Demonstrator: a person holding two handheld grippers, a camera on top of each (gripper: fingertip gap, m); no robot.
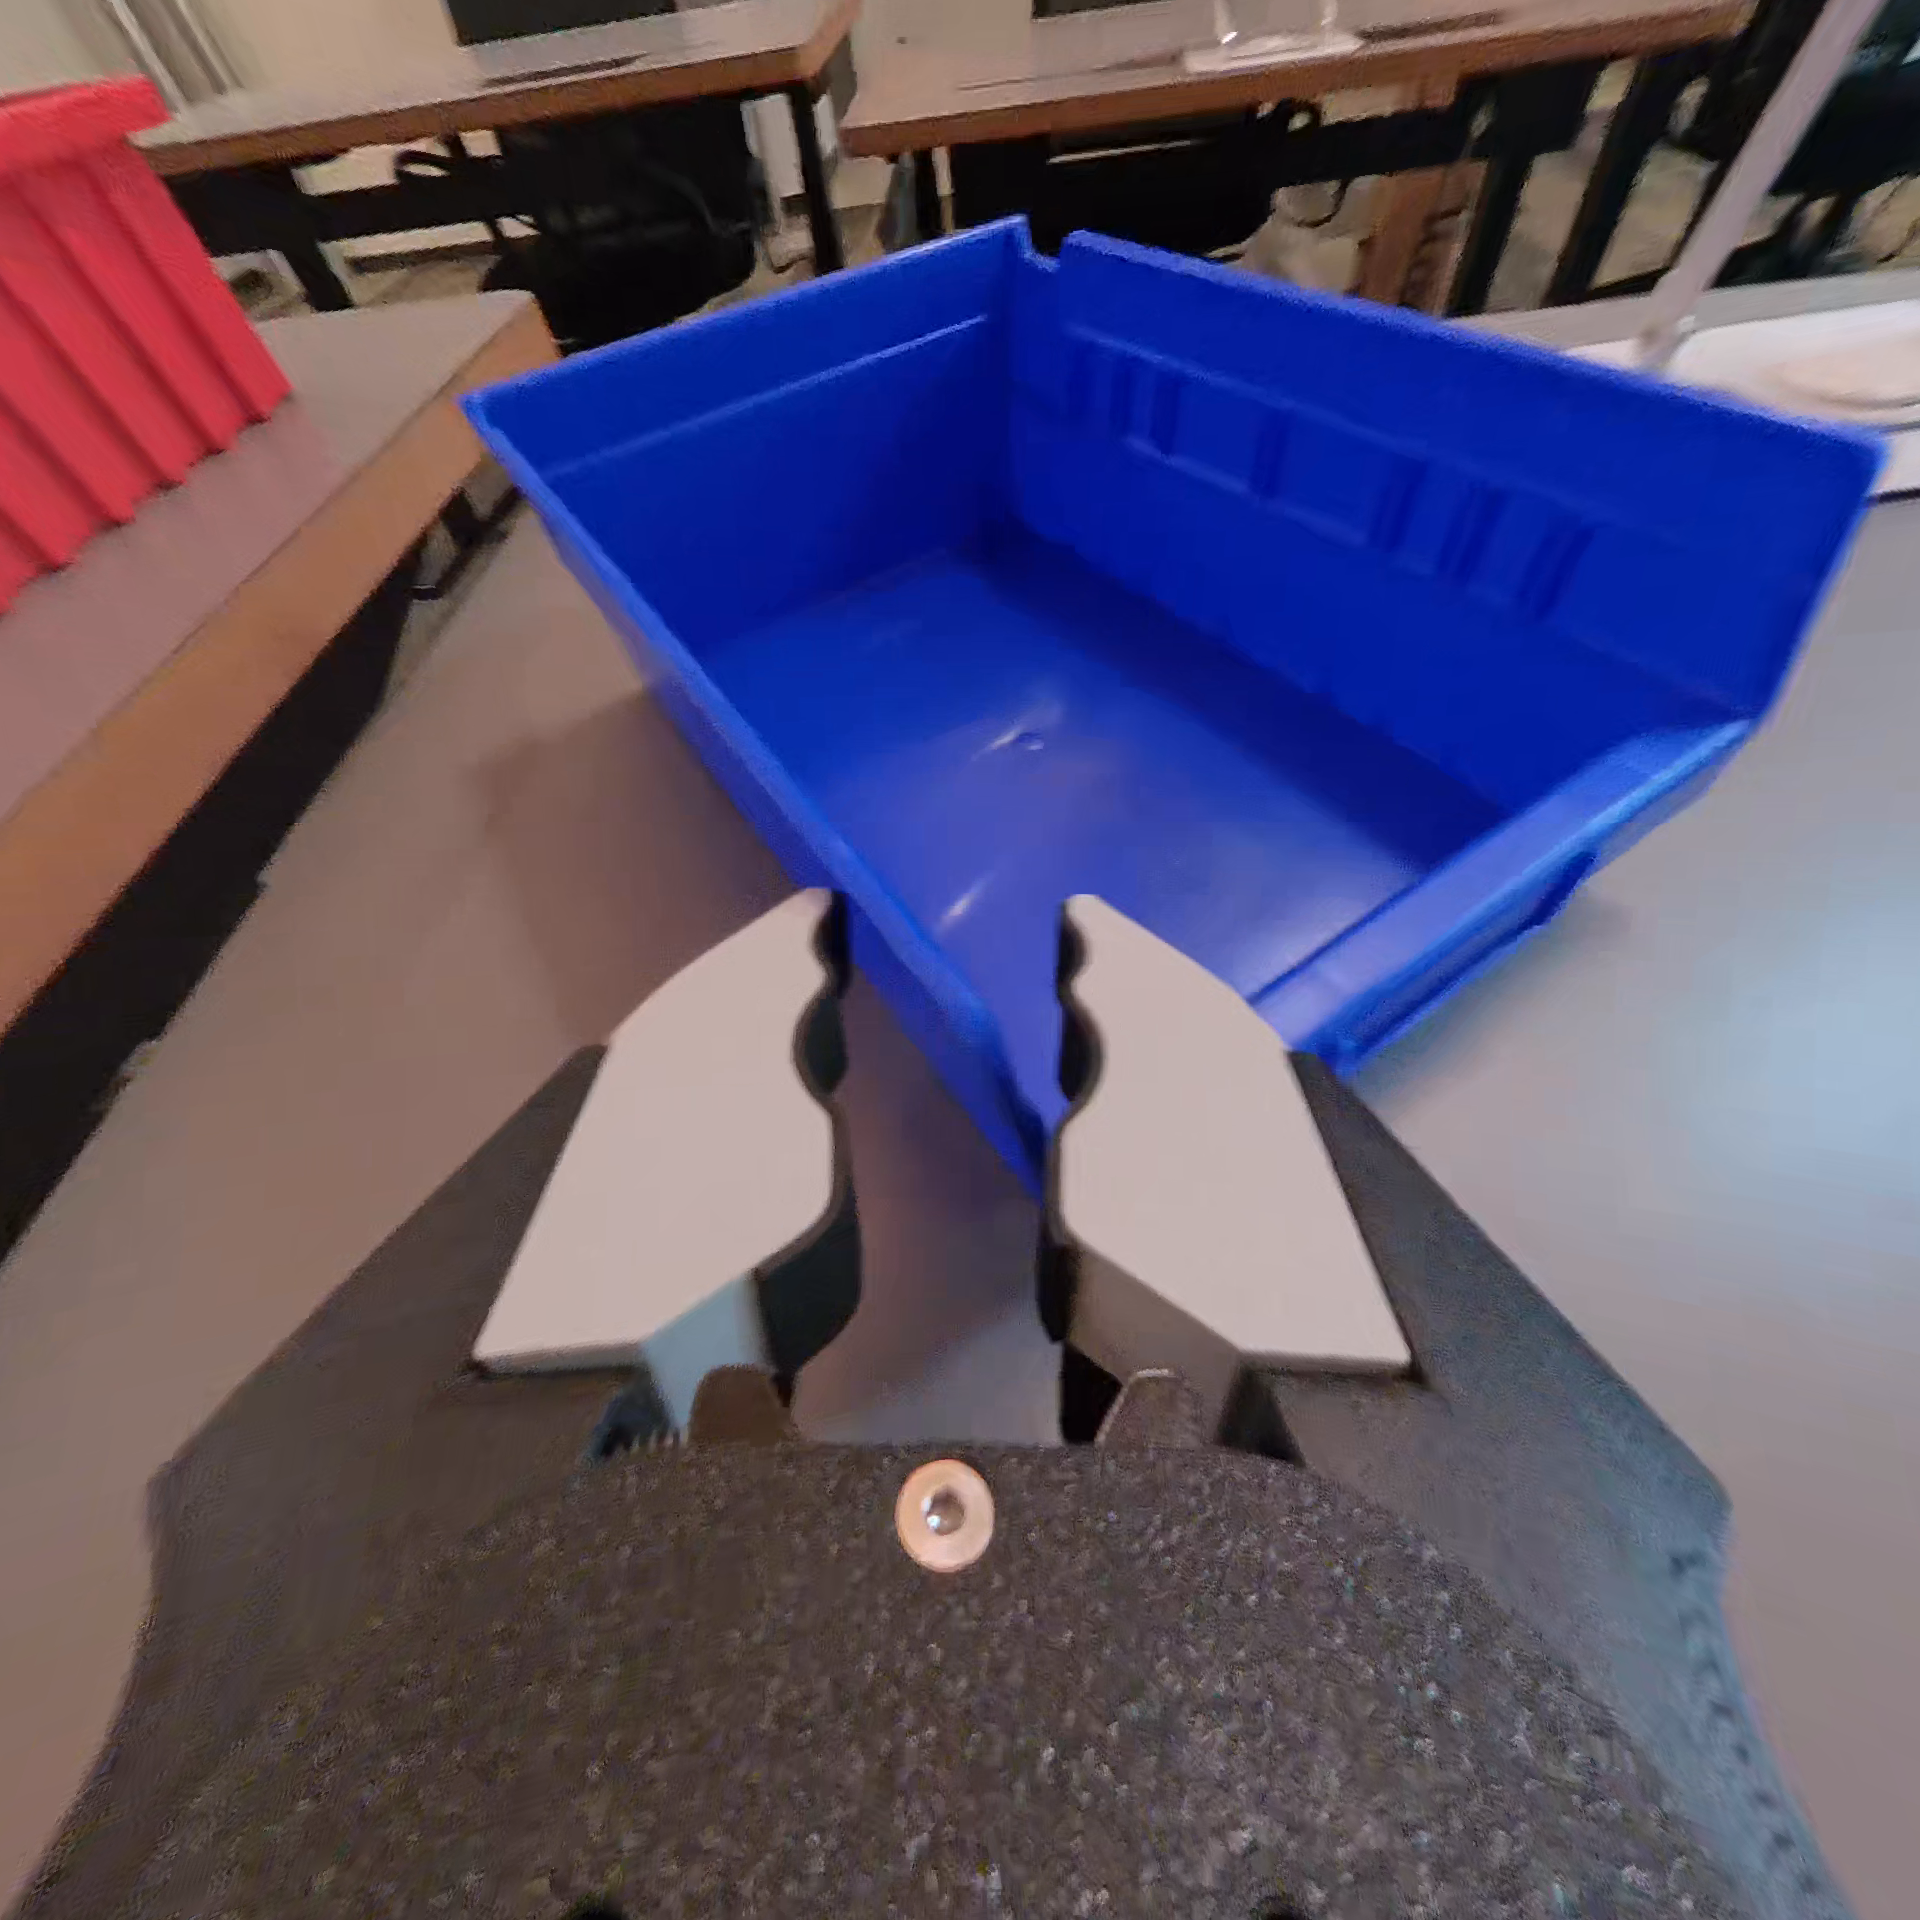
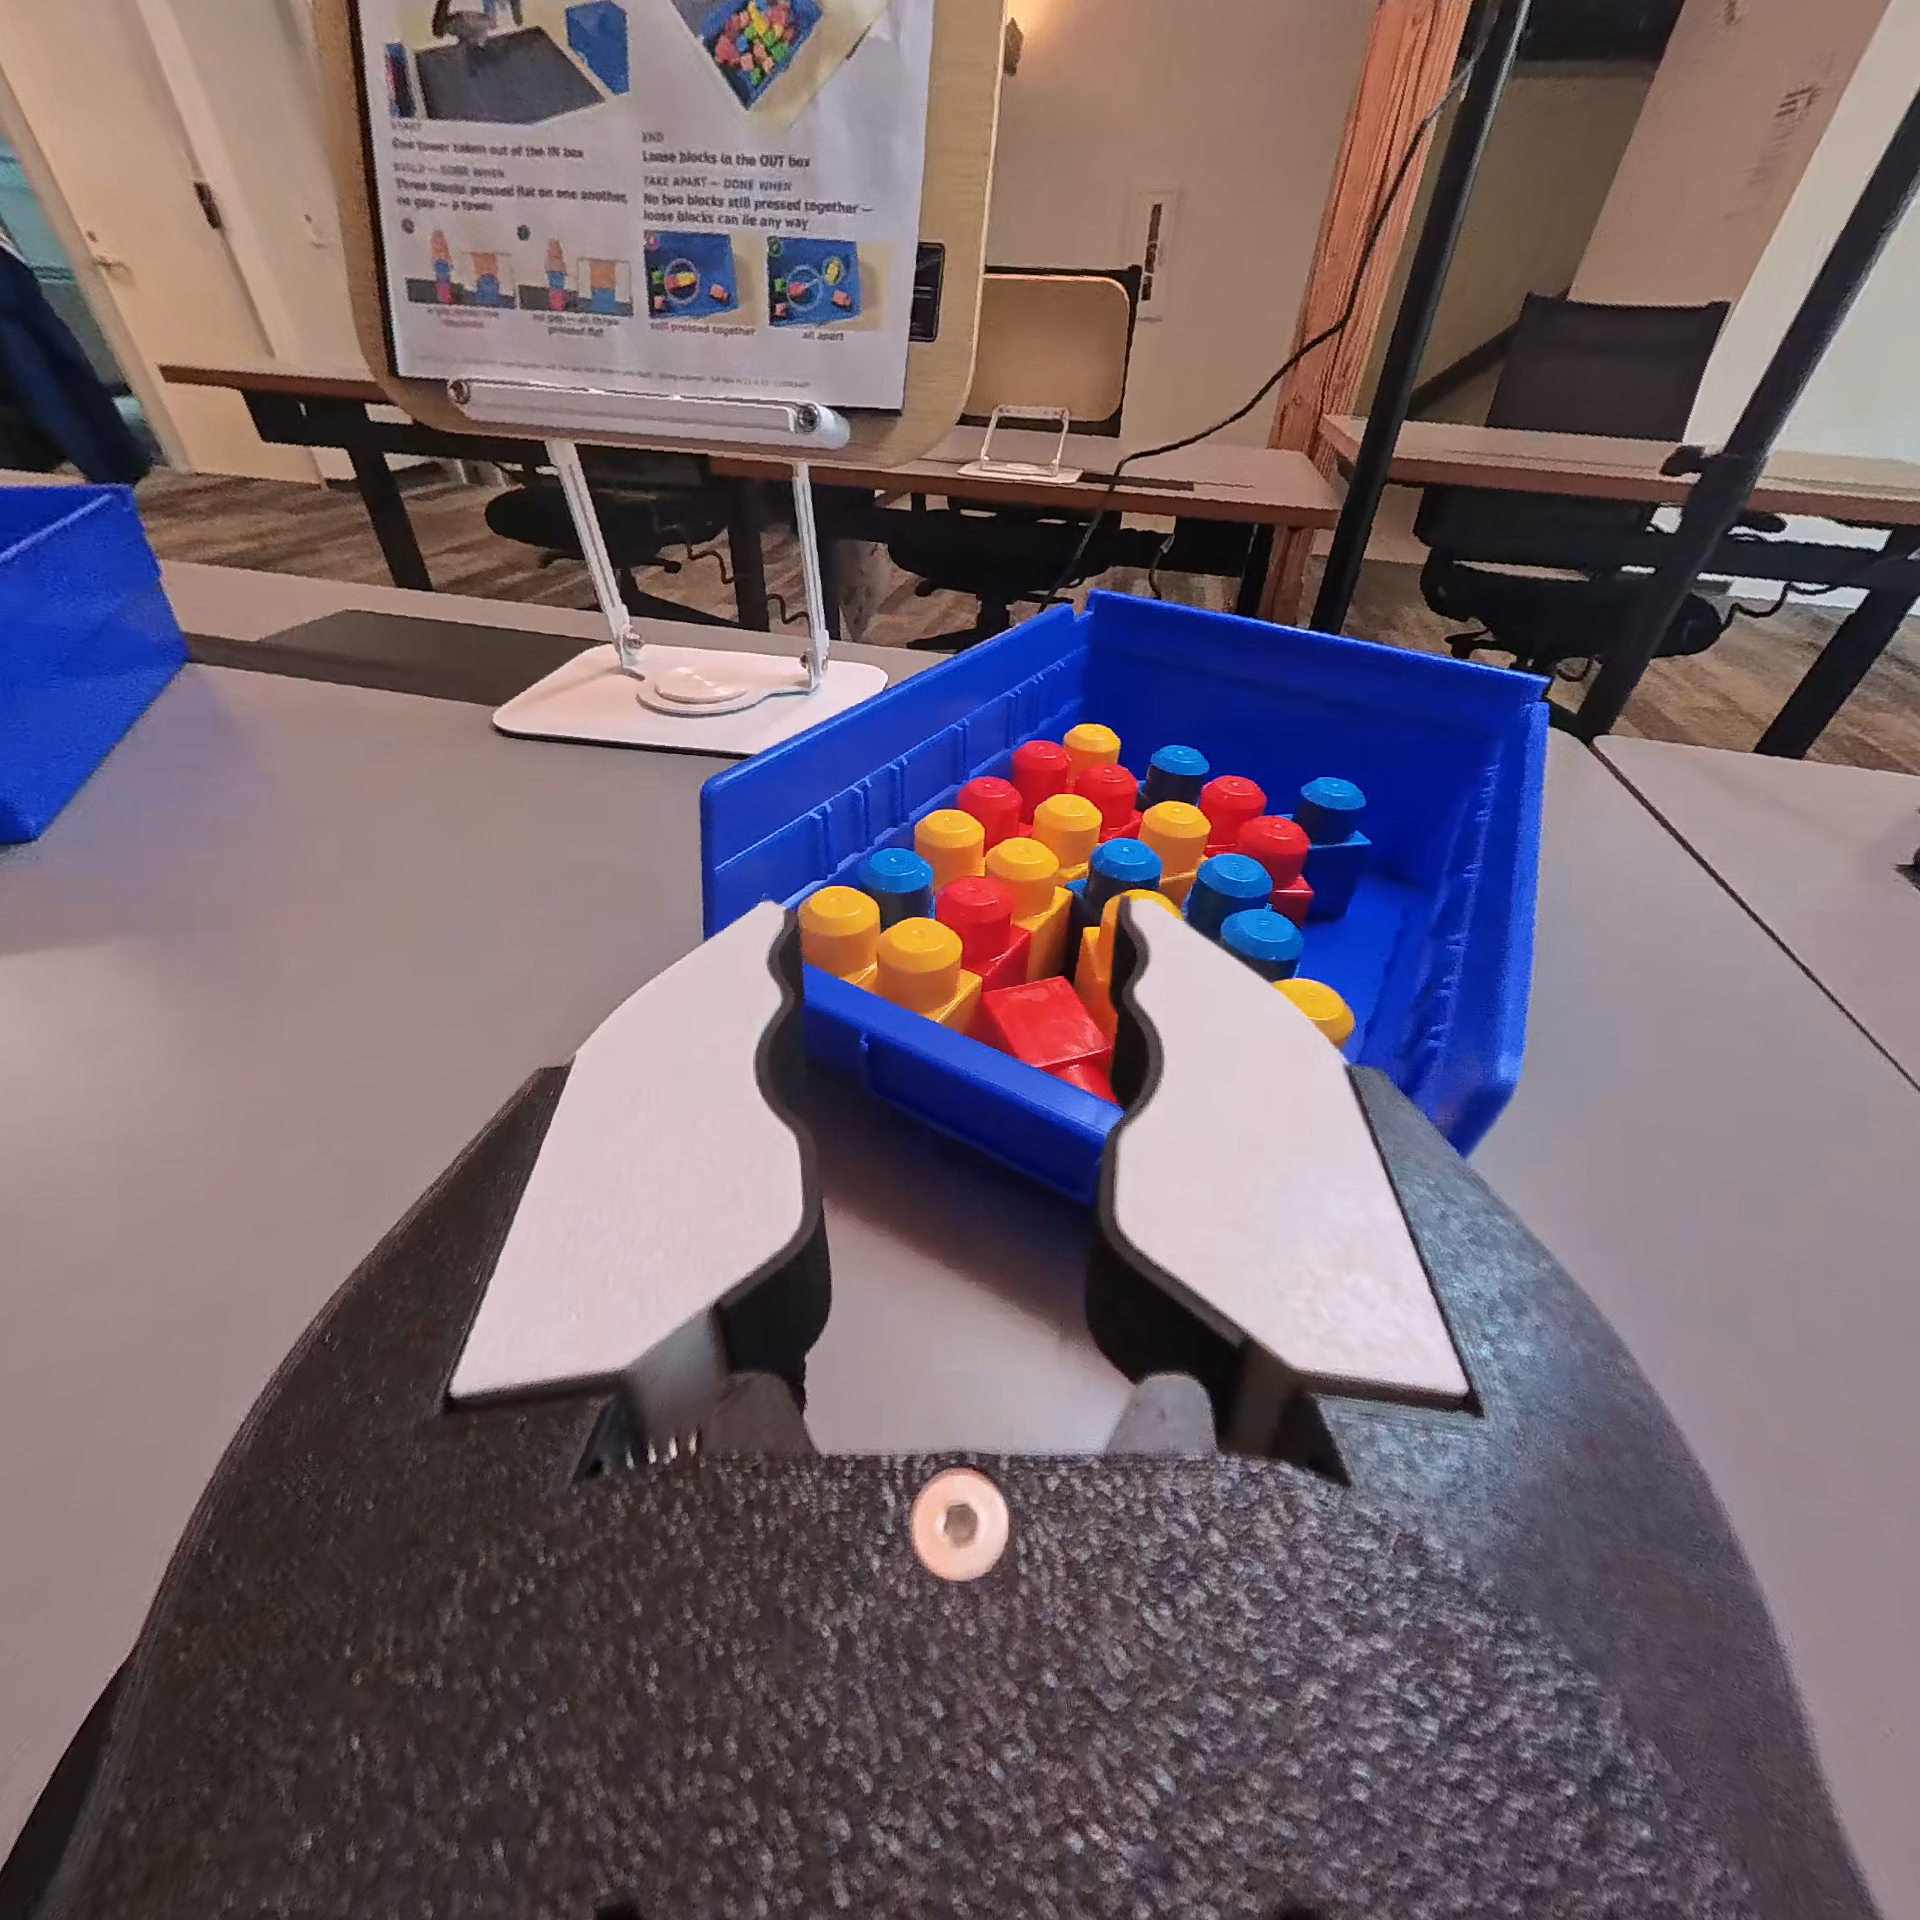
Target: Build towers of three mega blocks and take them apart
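In the left wrist view an empty blue bin (image 1: 1455, 540) sits on the grey table. My left gripper (image 1: 948, 914) is open and empty, its tips over the bin's near corner. In the right wrist view a second blue bin (image 2: 1475, 935) holds several red, yellow and blue mega blocks (image 2: 1049, 862), most standing studs up, and a red block (image 2: 1039, 1023) lying near the front wall. My right gripper (image 2: 956, 925) is open and empty, just in front of and above that bin's front wall. The empty bin's edge shows at the far left (image 2: 73, 655).
A white stand (image 2: 686, 686) holding an instruction sheet (image 2: 644, 197) stands behind the full bin. A red ribbed box (image 1: 104, 312) sits on a neighbouring table at left. Desks and chairs fill the background. A table seam runs at right (image 2: 1756, 914). Tip to tip, the grippers are about 65 centimeters apart.
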